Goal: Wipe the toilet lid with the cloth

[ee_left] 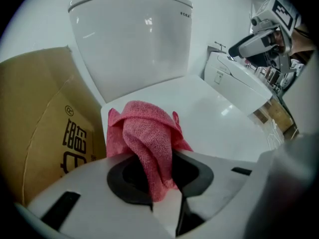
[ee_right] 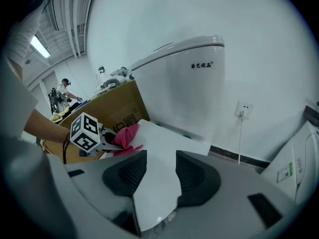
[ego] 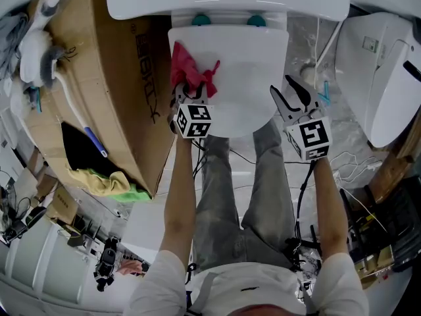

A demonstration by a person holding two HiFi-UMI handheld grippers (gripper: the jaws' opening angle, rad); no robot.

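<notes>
The left gripper (ee_left: pixel 160 180) is clenching a bunched pink cloth (ee_left: pixel 149 136) between its jaws, the fabric spilling forward out of them and lying on the closed white toilet lid (ego: pixel 247 78). In the head view the cloth is sitting on the left half of the lid, on the side nearest the cardboard box (ego: pixel 108 78), and towards the hinge end rather than the front edge. The right gripper (ee_right: pixel 160 176) is holding its jaws parted with nothing between them; only the lid's white top is showing through the gap. It is hanging by the lid's right edge, well apart from the cloth, and whether it is touching the lid cannot be told. Behind the lid the white cistern (ee_left: pixel 132 44) is standing upright against the wall, with two teal hinge caps (ego: pixel 200 20) showing just below it. A second white toilet (ego: pixel 385 71) is standing off to the right. The person is standing at the front of the bowl in grey trousers (ego: pixel 217 196), both forearms reaching out over the lid.
</notes>
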